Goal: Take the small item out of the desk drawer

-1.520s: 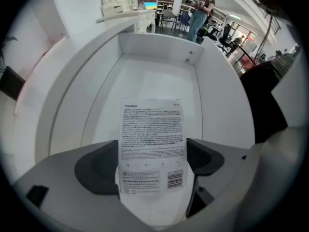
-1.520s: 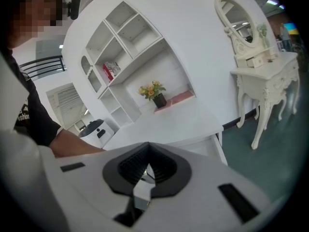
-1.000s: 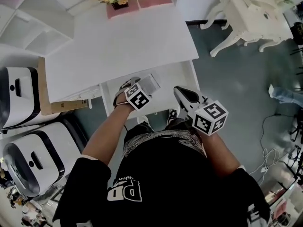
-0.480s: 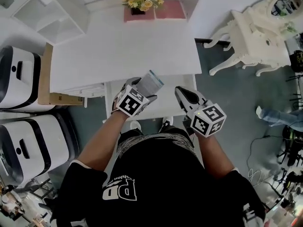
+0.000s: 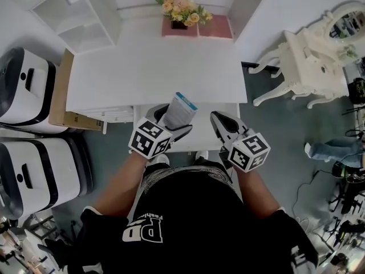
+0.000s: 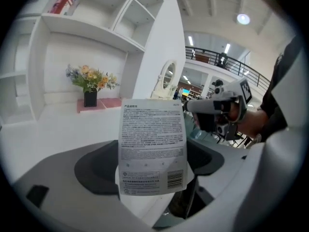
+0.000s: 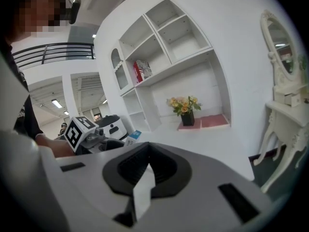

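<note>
— White surface, flowers at the back. Is the packet out of the drawer?

— Yes, above it. The left gripper pinches its lower edge, and it points to twelve o'clock. It looks light, thin and floppy, so that low grip suits it. The right gripper, at three o'clock, is closed and empty.

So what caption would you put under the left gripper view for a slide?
Left tongs hold a printed packet upright before the white desk, flowers behind.
</note>
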Tool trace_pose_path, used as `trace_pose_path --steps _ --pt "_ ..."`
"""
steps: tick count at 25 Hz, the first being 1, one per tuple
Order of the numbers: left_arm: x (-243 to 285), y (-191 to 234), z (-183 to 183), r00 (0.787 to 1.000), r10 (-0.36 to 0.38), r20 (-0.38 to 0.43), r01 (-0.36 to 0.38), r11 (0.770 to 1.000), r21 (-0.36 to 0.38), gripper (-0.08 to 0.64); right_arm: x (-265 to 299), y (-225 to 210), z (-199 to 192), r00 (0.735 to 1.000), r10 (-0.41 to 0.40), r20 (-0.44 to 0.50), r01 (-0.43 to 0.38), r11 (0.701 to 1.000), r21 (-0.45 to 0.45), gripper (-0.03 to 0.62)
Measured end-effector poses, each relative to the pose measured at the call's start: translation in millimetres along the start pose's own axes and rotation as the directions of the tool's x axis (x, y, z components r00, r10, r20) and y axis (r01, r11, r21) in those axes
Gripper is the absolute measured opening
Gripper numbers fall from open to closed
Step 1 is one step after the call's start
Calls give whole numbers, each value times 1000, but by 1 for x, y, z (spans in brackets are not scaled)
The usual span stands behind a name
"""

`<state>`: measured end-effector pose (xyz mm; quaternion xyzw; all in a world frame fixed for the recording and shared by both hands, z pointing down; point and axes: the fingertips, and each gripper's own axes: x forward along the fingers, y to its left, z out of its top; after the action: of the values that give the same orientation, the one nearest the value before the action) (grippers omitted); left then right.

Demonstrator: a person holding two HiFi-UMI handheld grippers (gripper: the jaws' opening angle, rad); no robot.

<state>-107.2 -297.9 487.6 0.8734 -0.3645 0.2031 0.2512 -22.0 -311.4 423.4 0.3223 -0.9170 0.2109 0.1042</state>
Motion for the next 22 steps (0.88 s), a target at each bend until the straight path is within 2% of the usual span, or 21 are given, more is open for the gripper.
trace_pose_path --steps 6,12,16,22 --pt "-35 6 15 995 -30 93 33 999 -39 430 12 21 10 1000 6 18 -6 1000 -22 9" --pt "-65 5 22 987 -58 149 63 998 -29 430 13 39 12 1000 -11 29 13 998 -53 9" --pt "-78 4 22 982 -75 171 82 996 -34 430 14 50 10 999 -29 37 32 998 -62 9" --pt "-99 6 13 982 -100 163 99 995 13 430 16 67 5 997 -56 54 59 996 -63 9"
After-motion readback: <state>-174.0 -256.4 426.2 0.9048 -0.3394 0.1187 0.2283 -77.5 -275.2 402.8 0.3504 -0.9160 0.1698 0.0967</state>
